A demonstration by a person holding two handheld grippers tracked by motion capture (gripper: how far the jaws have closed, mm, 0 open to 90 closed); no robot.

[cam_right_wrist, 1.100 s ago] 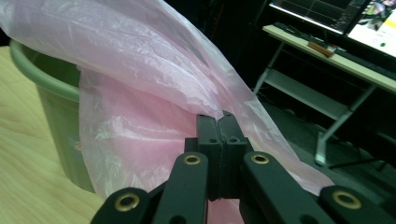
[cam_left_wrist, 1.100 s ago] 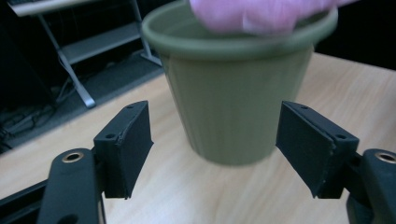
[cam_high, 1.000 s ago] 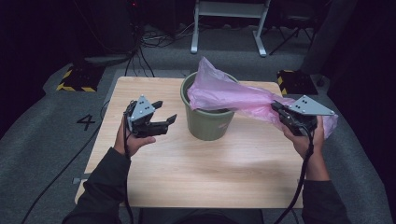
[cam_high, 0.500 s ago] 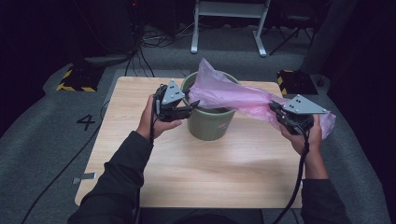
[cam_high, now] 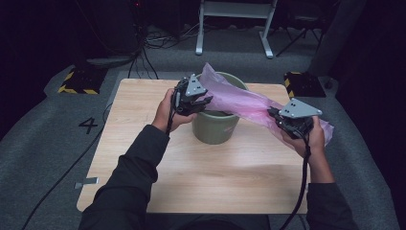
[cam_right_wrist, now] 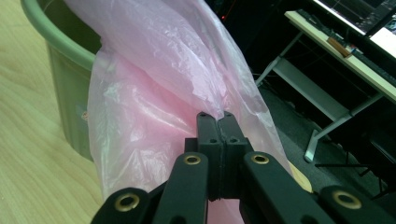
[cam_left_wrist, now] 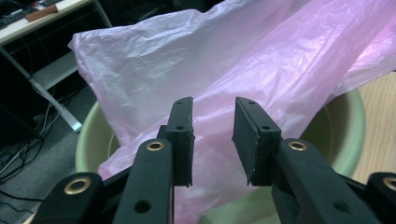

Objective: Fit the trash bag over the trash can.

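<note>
A pale green bin stands mid-table with a pink plastic bag draped out of it toward the right. My left gripper is at the bin's left rim, against the bag's upper end. In the left gripper view its jaws have just been closing; a gap still shows between the pads, with the pink bag behind them over the bin. My right gripper is shut on the bag's stretched end; in the right gripper view its tips pinch the film beside the bin.
The wooden table has bare board in front of the bin. On the grey floor lie black-and-yellow striped blocks, cables and a painted "4". A white desk frame stands behind.
My left gripper has moved right from the table's left part to the bin's left rim, and its jaws stand narrower. The right gripper has kept still, shut on the bag.
</note>
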